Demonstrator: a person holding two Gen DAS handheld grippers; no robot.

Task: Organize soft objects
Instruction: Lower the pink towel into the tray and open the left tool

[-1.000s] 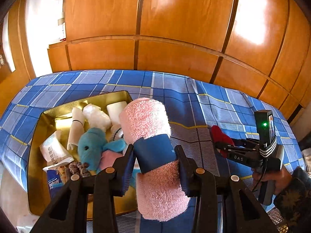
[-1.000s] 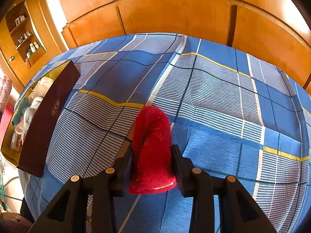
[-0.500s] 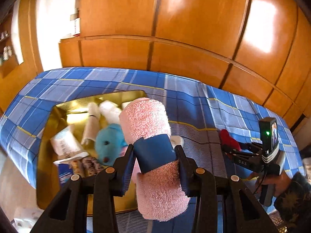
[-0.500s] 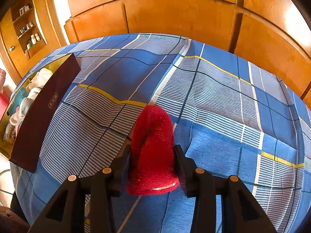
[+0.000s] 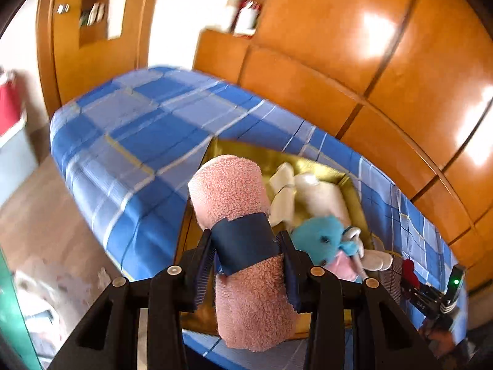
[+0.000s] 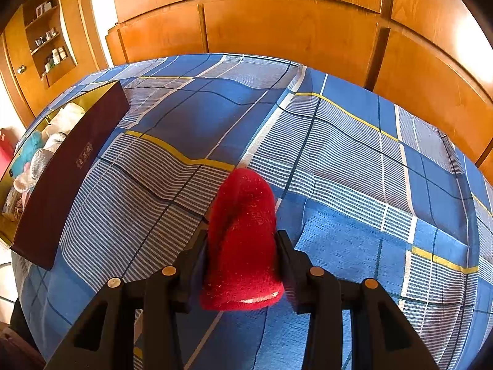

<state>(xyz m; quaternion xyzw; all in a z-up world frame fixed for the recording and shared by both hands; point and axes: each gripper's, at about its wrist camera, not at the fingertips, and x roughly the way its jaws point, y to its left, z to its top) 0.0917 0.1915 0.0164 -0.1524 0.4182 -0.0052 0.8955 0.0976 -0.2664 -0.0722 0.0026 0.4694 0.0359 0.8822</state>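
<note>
My left gripper (image 5: 246,246) is shut on a rolled pink towel (image 5: 234,191) with a dark blue band, held above the near left part of a gold-lined box (image 5: 271,157). The box holds a teal plush toy (image 5: 323,237), white rolls (image 5: 320,191) and other soft items. My right gripper (image 6: 243,246) is shut on a folded red cloth (image 6: 243,225) above the blue plaid bedspread (image 6: 339,160). The box (image 6: 71,166) lies to its far left. The right gripper also shows in the left wrist view (image 5: 413,280).
Wooden wardrobe panels (image 6: 277,24) stand behind the bed. The bed's edge and the floor (image 5: 46,215) lie to the left of the box. A shelf niche (image 6: 49,46) is in the far left corner.
My left gripper has swung left with the pink towel, so the box now lies to its right and the bed's left edge shows. The right gripper has stayed almost still with the red cloth.
</note>
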